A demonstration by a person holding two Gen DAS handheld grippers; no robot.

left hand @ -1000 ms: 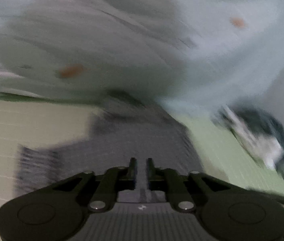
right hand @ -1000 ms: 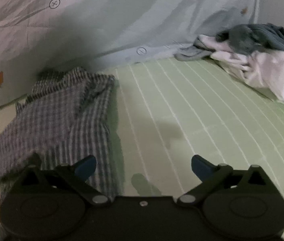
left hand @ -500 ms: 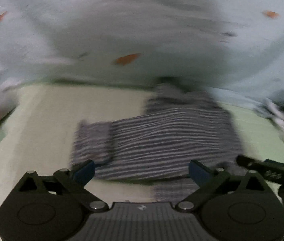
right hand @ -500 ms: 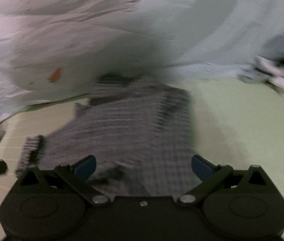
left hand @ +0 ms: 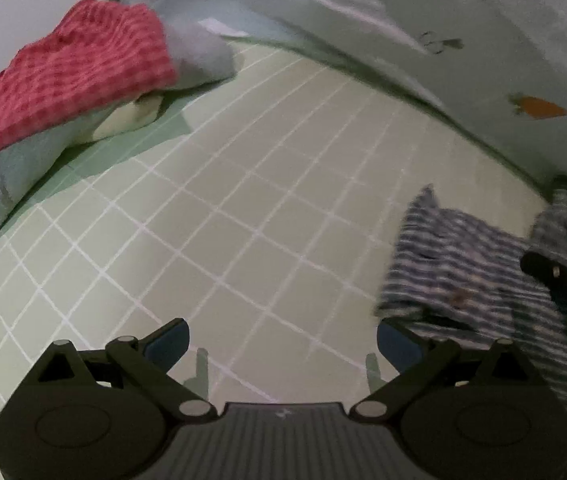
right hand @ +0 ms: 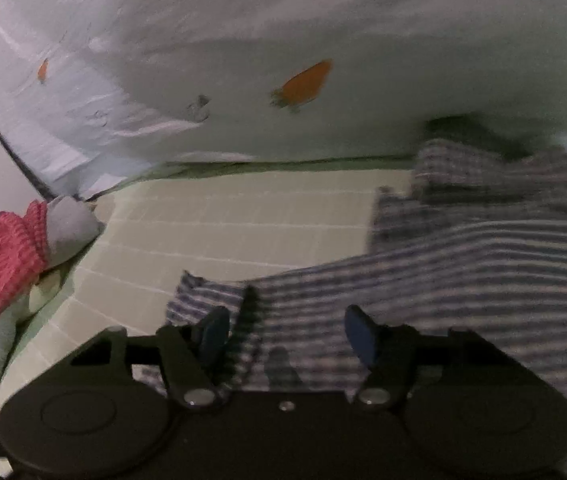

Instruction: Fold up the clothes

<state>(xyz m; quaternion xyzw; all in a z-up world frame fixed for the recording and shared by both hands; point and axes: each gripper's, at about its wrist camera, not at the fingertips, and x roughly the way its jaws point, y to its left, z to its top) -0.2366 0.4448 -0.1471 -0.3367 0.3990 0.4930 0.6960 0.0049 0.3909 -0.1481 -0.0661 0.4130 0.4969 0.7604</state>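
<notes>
Lying rumpled on the pale green grid-patterned bed sheet is a blue-and-white striped fabric garment. The right gripper has just been closing, fingers half apart over the garment's edge, pads not visibly pressing. The left gripper hangs over bare sheet, fingers wide apart, nothing between them. A red checked cloth lies well apart.

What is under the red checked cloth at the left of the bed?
The red checked cloth tops a pile: a grey garment pokes out beside it and a pale green one lies beneath, on the green grid-lined sheet. Anything deeper in the pile is covered.
</notes>
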